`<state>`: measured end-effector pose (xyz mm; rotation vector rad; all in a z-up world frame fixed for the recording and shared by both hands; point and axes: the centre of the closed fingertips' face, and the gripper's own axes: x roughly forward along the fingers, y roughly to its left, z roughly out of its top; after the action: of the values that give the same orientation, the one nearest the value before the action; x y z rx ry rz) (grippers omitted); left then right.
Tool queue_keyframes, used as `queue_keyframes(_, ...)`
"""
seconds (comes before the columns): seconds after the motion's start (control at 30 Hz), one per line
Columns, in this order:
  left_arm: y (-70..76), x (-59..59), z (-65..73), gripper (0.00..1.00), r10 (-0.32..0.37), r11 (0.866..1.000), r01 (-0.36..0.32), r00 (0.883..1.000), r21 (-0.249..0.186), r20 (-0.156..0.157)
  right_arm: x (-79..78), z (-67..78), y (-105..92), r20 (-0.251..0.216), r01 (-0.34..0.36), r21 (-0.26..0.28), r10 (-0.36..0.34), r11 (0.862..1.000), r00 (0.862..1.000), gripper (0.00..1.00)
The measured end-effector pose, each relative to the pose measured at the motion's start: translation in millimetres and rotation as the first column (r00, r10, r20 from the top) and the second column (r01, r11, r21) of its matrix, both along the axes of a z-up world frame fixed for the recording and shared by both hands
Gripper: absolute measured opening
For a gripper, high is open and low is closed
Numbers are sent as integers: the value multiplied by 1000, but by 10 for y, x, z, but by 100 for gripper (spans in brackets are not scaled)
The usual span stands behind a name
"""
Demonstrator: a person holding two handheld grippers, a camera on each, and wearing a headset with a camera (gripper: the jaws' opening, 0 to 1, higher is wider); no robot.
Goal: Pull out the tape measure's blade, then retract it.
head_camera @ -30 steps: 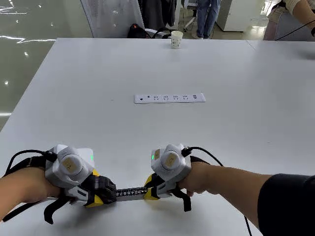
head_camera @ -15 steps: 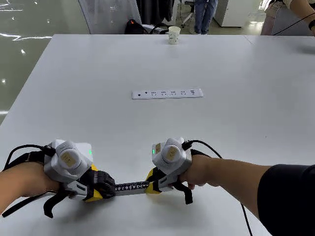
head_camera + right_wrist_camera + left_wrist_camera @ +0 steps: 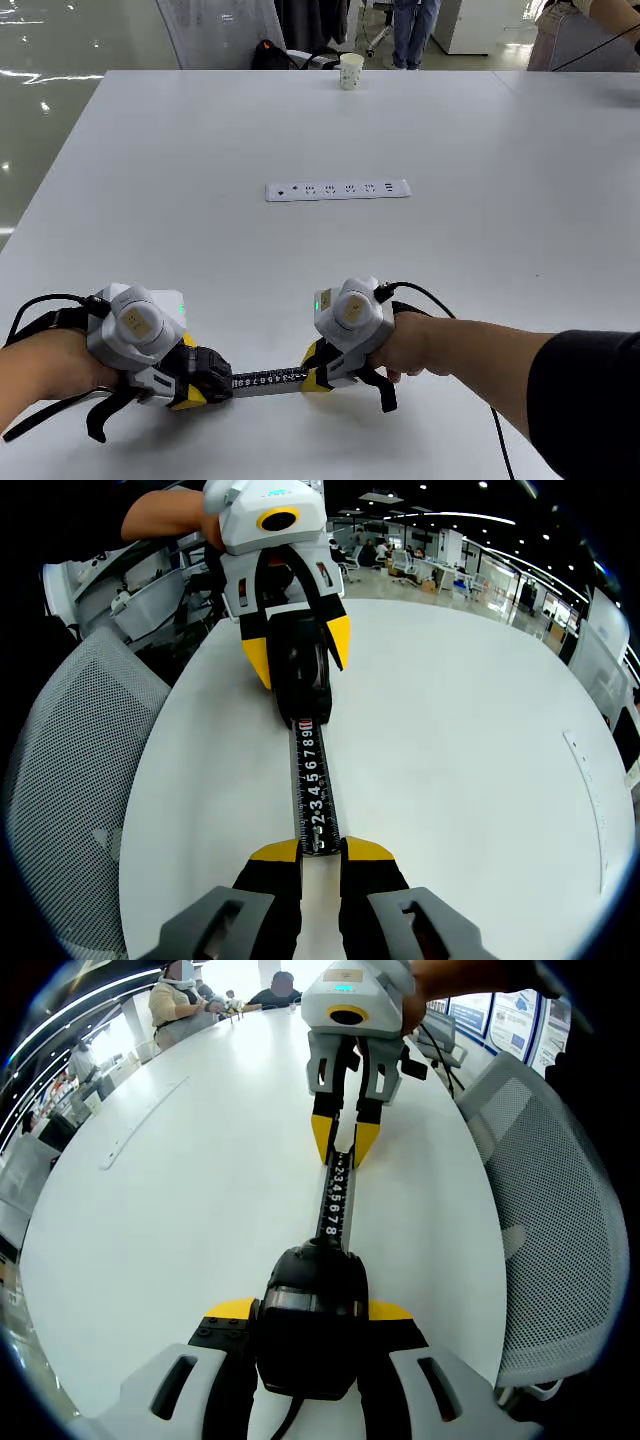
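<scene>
Tape measure [image 3: 312,1335], black-cased, sits clamped between the yellow-tipped jaws of the left gripper [image 3: 205,385], low on the white desk [image 3: 300,130] near its front edge. In the left gripper view the case fills the gap between the two jaws, which press against its sides, and the mouth of the case points straight ahead, away from that gripper.

From that mouth the blade [image 3: 268,378] runs out in a short, straight line along the desk surface to the right gripper [image 3: 315,375], which faces the left one head-on. The right gripper view shows its jaws closed together on the blade's free end, with the printed numbers from 2 up to 9 readable between the jaw tips and the case. The stretch of blade looks flat and level, with no sag or twist that I can make out. Whether it touches the desk or rides just above it I cannot tell.

Well beyond both grippers, a white power strip [image 3: 338,189] lies near the middle of the desk, and a paper cup [image 3: 350,71] stands upright close to the far edge. A grey mesh chair [image 3: 545,1210] sits beside the desk.
</scene>
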<state>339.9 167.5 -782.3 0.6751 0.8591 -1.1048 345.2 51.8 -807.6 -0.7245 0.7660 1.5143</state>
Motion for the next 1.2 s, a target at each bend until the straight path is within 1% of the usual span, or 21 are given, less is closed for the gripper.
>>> queue_keyframes(0.4, -3, -6, 6, 33, 1, 1000, -1, 1000, 0, 1, -4, 9, -97, -9, 9, -7, -10, 1000, 1000, 10)
queue_keyframes(1.2, -9, 1, 5, 33, 5, 1000, -5, 1000, -4, -1, 23, 12, -219, -12, 12, -20, -12, 1000, 1000, 10)
